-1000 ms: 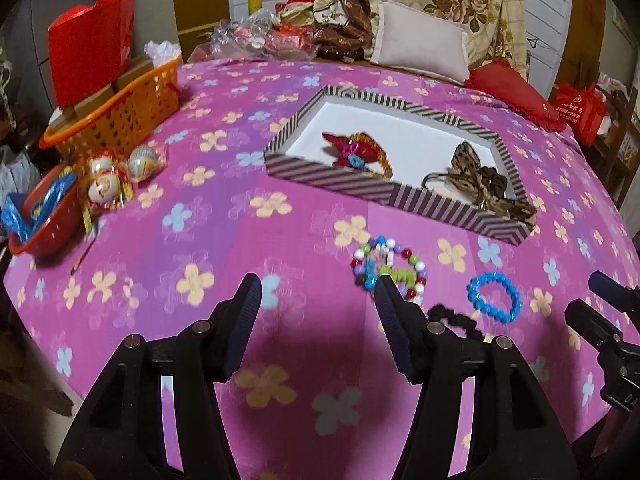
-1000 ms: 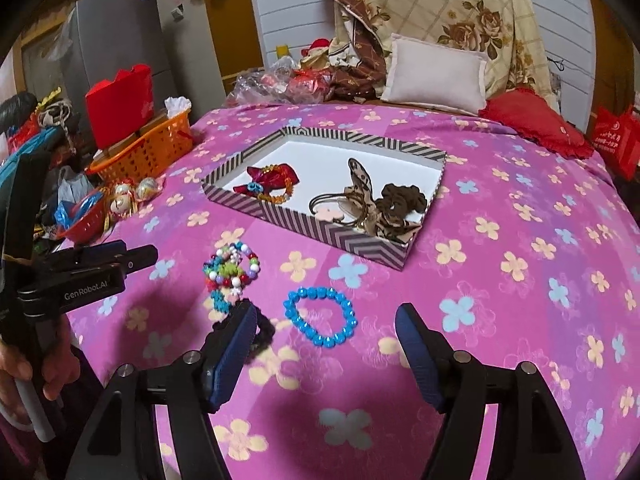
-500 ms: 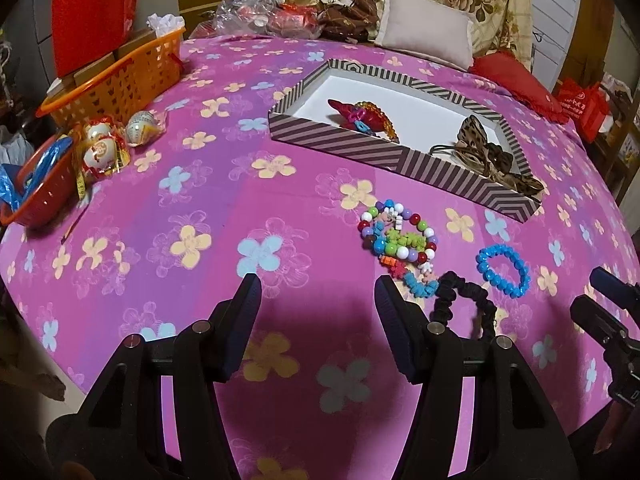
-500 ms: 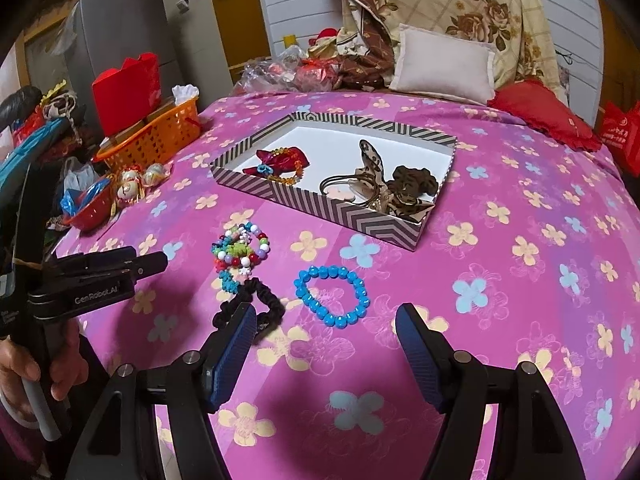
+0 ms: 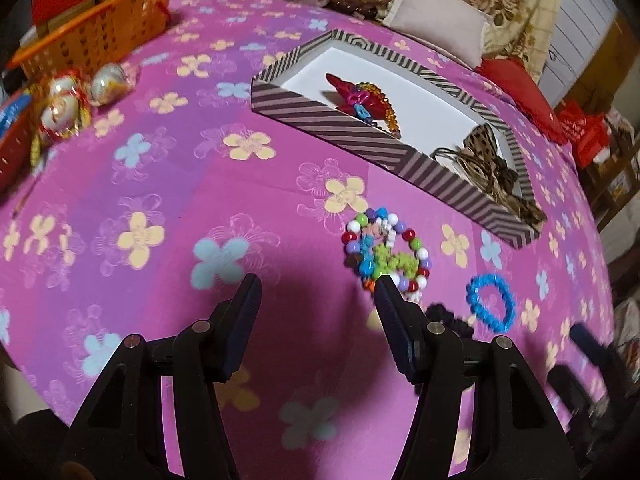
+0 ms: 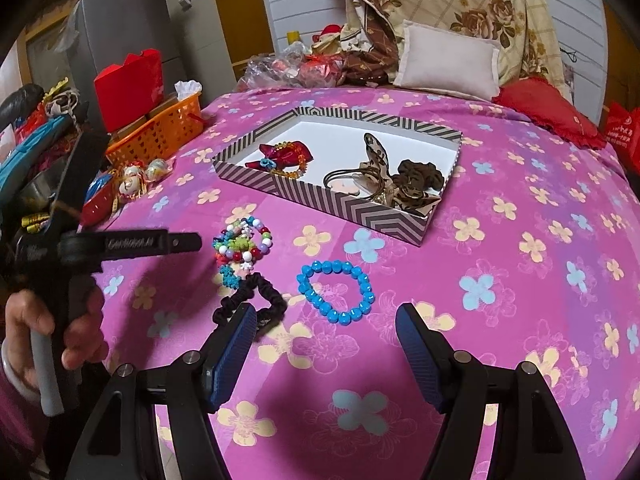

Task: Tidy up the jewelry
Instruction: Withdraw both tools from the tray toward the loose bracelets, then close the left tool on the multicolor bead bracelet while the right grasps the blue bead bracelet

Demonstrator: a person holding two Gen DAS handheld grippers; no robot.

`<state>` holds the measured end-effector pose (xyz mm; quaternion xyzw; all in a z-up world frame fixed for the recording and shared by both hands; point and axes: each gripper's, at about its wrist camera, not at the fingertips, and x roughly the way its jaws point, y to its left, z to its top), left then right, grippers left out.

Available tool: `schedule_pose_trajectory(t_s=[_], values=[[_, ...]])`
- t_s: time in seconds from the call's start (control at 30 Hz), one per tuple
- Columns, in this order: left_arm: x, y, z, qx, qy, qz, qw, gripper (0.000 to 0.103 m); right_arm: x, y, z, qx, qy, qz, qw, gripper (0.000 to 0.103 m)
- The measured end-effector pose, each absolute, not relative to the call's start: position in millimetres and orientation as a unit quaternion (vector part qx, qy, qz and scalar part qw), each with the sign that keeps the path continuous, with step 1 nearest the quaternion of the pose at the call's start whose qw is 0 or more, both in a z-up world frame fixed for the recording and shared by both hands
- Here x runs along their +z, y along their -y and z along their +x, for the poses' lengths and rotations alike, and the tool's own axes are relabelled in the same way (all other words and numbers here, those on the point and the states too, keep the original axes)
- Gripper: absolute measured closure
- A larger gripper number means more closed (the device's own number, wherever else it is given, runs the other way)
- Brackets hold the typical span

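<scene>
A striped box (image 5: 360,148) (image 6: 320,198) on the pink flowered cloth holds a red bow with an amber bracelet (image 6: 286,156) and leopard and brown hair ties (image 6: 404,184). In front of it lie a multicolour bead bracelet (image 5: 386,252) (image 6: 242,240), a black scrunchie (image 6: 256,304) (image 5: 446,318) and a blue bead bracelet (image 6: 336,292) (image 5: 491,302). My left gripper (image 5: 316,292) is open and empty, its right finger just before the multicolour bracelet; it shows in the right wrist view (image 6: 176,242). My right gripper (image 6: 326,324) is open and empty, just before the blue bracelet.
An orange basket (image 6: 160,132) with a red box stands at the left, with wrapped egg-shaped ornaments (image 5: 66,100) and a red bowl (image 6: 98,202) near the table's left edge. Pillows (image 6: 448,64) and bags lie behind the striped box.
My left gripper has moved forward and lower toward the multicolour bracelet, tilting as it goes. My right gripper has moved slightly closer to the blue bracelet. Both stay open.
</scene>
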<state>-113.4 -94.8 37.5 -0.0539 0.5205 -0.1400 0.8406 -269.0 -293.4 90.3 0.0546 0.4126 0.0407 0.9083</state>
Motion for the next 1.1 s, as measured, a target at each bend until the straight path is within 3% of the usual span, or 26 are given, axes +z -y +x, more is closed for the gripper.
schedule_pose_trajectory(t_s=[0.23, 0.43, 0.67, 0.7, 0.8, 0.93, 1.0, 1.1], values=[[29, 103, -90, -0.148, -0.546, -0.067, 0.822, 0.045, 86, 298, -266, 0.037, -0.415, 0.061, 0.907, 0.033], [24, 111, -81, -0.149, -0.562, -0.059, 0.812, 0.06, 82, 303, -263, 0.033, -0.418, 0.073, 0.905, 0.033], [24, 120, -74, -0.155, -0.568, -0.054, 0.807, 0.063, 77, 300, -258, 0.041, -0.424, 0.074, 0.902, 0.033], [24, 121, -73, -0.159, -0.568, -0.054, 0.806, 0.065, 76, 299, -257, 0.042, -0.425, 0.073, 0.901, 0.033], [24, 125, -72, -0.172, -0.571, -0.05, 0.801, 0.087, 73, 299, -256, 0.044, -0.426, 0.069, 0.901, 0.033], [25, 126, -73, -0.176, -0.567, -0.046, 0.803, 0.089, 67, 302, -251, 0.041, -0.428, 0.068, 0.9, 0.033], [27, 124, -73, -0.18, -0.565, -0.053, 0.803, 0.094, 65, 304, -246, 0.036, -0.428, 0.068, 0.901, 0.043], [32, 123, -72, -0.19, -0.564, -0.064, 0.801, 0.094, 61, 305, -236, 0.031, -0.432, 0.066, 0.899, 0.053]])
